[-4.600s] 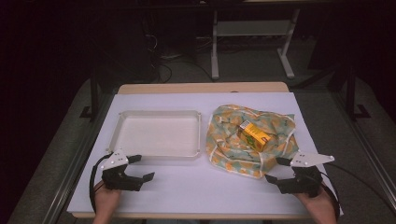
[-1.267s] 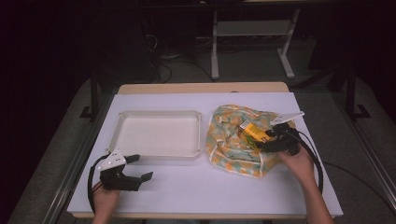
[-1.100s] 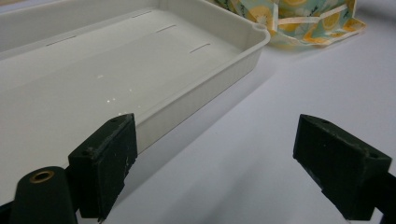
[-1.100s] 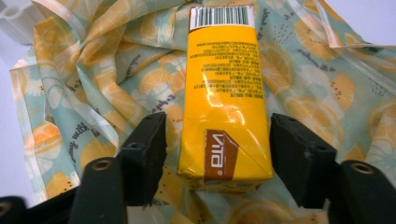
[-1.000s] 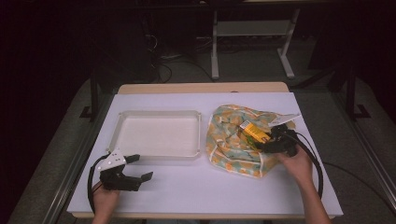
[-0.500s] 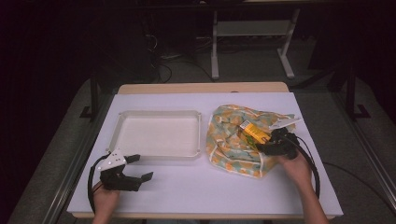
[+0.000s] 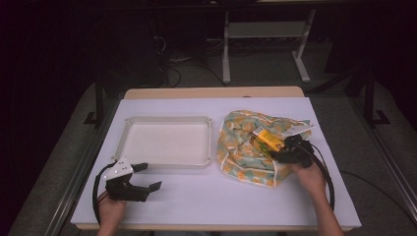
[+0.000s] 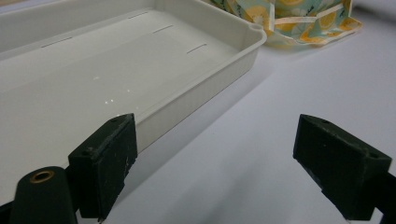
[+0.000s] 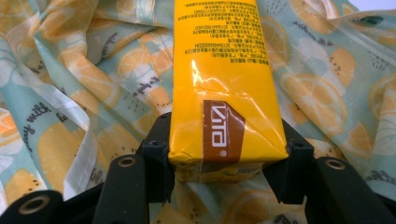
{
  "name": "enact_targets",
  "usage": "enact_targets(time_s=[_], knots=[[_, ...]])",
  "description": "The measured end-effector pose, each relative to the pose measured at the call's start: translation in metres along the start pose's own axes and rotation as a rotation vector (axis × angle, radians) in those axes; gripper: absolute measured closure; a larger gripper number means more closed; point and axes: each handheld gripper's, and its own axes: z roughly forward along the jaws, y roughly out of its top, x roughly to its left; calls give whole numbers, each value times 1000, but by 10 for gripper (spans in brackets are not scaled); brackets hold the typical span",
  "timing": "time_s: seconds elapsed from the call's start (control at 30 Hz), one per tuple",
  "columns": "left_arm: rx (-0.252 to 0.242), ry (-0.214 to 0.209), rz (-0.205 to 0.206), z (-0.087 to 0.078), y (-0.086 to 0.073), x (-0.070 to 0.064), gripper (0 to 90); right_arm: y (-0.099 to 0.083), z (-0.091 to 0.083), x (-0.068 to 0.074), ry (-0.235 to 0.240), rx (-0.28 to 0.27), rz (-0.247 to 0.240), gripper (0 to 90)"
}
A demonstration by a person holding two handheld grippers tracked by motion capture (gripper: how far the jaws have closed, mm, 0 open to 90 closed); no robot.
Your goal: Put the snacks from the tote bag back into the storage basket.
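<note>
A yellow drink carton (image 7: 267, 138) lies on a crumpled cloth (image 7: 244, 153) printed with orange slices, at the table's right. My right gripper (image 7: 279, 152) reaches it from the near right; in the right gripper view the jaws press both sides of the yellow drink carton (image 9: 224, 84) at its near end, over the cloth (image 9: 70, 70), with my right gripper (image 9: 224, 142) shut on it. My left gripper (image 7: 151, 177) rests open near the front left, just before the white tray (image 7: 167, 162). In the left gripper view my left gripper (image 8: 224, 154) holds nothing, beside the tray's wall (image 8: 210, 70).
The shallow white tray holds nothing. A white mat (image 7: 211, 196) covers the table and is bare along the front. Cables trail from both grippers towards the near edge. Dark floor and a metal stand (image 7: 265, 34) lie beyond the table.
My right gripper left the front right of the table, went to the carton on the cloth and shut on it. The left gripper has stayed in place, open.
</note>
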Motion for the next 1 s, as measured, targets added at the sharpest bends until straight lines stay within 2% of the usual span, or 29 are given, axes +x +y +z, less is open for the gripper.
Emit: enact_targets(time_s=[0.17,0.2,0.33,0.43,0.5,0.57,0.6,0.63,0.67,0.73,0.83,0.97,1.0], knots=[[-2,2,6,0,0,1,135,9,-5,3,-11,2,11,501],[-1,2,5,0,0,1,135,16,-7,6,-27,19,-24,502],[-6,2,3,0,0,0,135,29,-14,7,-30,29,-42,504],[-5,2,2,0,0,0,135,35,-18,7,-30,30,-37,504],[-5,2,5,-1,0,1,135,46,-30,6,-24,40,-57,505],[-6,1,2,-1,0,1,135,48,-33,6,-32,42,-65,505],[-11,2,5,0,0,1,135,55,-43,6,-19,64,-76,504],[-10,2,6,0,1,0,135,58,-47,5,8,87,-69,504],[-10,1,10,0,1,0,135,61,-50,5,13,103,-78,504],[-1,1,7,0,2,-1,135,64,-54,8,-6,153,-122,503],[-2,3,10,0,2,0,135,65,-54,9,-11,208,-132,502],[-4,2,9,0,1,0,135,62,-46,6,9,245,-123,500],[-3,2,7,0,1,0,135,62,-47,5,12,219,-123,499]])
